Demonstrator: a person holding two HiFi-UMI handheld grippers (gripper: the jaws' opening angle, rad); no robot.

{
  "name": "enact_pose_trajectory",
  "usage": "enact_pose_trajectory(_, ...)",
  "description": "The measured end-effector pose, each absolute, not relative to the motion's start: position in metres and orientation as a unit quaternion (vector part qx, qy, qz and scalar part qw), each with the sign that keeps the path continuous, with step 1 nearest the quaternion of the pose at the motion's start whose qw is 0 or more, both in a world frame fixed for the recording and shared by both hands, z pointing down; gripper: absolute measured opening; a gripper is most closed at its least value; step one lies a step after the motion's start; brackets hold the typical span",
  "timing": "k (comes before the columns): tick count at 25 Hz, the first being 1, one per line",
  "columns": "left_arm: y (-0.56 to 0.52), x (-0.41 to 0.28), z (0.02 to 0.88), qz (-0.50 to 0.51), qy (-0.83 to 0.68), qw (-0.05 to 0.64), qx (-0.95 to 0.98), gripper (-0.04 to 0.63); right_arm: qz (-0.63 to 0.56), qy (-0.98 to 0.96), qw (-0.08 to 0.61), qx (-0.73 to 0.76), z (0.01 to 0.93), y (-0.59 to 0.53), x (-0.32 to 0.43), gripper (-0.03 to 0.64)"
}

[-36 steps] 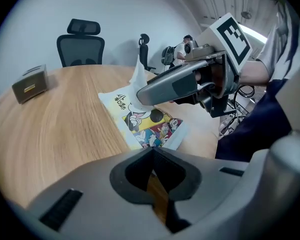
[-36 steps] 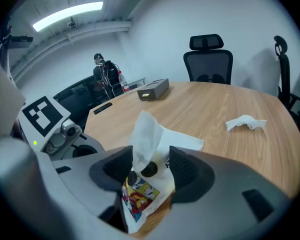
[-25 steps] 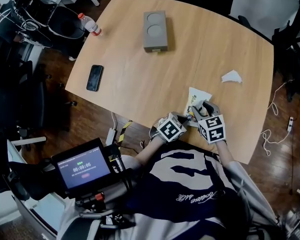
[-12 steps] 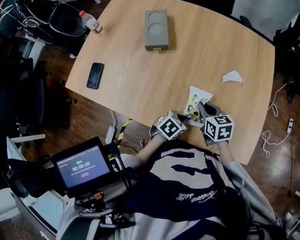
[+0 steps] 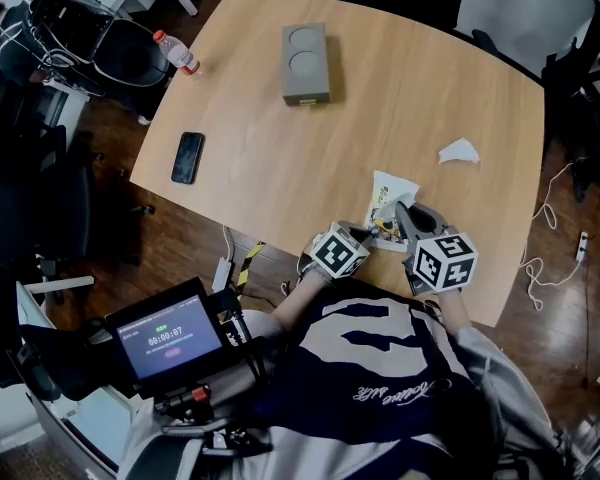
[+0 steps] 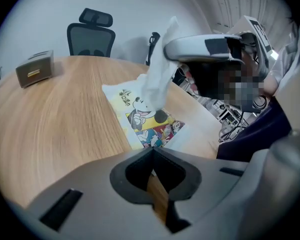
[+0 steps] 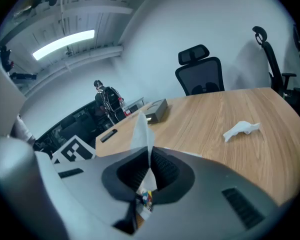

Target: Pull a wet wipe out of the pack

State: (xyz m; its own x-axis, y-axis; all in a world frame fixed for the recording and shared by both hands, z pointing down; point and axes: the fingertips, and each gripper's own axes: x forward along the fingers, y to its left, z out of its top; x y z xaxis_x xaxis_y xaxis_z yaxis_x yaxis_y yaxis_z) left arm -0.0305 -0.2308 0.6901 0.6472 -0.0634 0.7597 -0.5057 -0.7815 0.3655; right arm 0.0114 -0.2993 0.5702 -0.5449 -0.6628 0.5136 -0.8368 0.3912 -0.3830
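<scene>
The wipe pack point(image 5: 392, 196), white with a cartoon print point(image 6: 149, 124), lies flat near the table's front edge. My left gripper point(image 5: 373, 233) sits low at its near end, jaws point(image 6: 152, 149) shut on the pack's edge. My right gripper point(image 5: 405, 213) is above the pack and shut on a white wet wipe point(image 7: 140, 129), whose top sticks up past the jaws. In the left gripper view the wipe point(image 6: 157, 79) stretches from the pack's opening up to the right gripper point(image 6: 200, 46).
A crumpled used wipe point(image 5: 458, 152) lies on the table to the right. A grey box point(image 5: 306, 62) stands at the far side, a phone point(image 5: 188, 157) and a bottle point(image 5: 177, 51) near the left edge. Office chairs point(image 7: 202, 74) stand beyond the table.
My right gripper has shut on the wipe, risen and rolled, drawing the wipe up out of the pack. The left gripper and the pack have stayed put.
</scene>
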Motion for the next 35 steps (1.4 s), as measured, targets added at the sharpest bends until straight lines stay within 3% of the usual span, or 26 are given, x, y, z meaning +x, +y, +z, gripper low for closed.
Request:
enact_pose_trajectory(11, -0.242, -0.041, 0.687, 0.374, -0.192, 0.296, 0.858, 0.003, 0.290, -0.819, 0.078, 0.489, 0.520, -0.315, 0.041, 0.005)
enact_pose_trajectory(15, -0.249, -0.051, 0.678, 0.307, -0.227, 0.381, 0.842, 0.003, 0.296, -0.811, 0.075, 0.498, 0.518, -0.313, 0.055, 0.005)
enact_pose_trajectory(20, -0.254, -0.050, 0.641, 0.136, -0.303, 0.479, 0.812, 0.003, 0.301, -0.810, 0.060, 0.500, 0.521, -0.280, 0.095, 0.005)
enact_pose_trajectory(27, -0.244, -0.050, 0.575, 0.052, -0.389, 0.422, 0.817, 0.003, 0.310, -0.826, 0.042, 0.469, 0.519, -0.246, 0.124, 0.005)
enact_pose_trajectory(35, -0.177, -0.004, 0.530, -0.021, -0.439, 0.399, 0.805, 0.003, 0.311, -0.865, 0.054, 0.391, 0.518, -0.197, 0.142, 0.005)
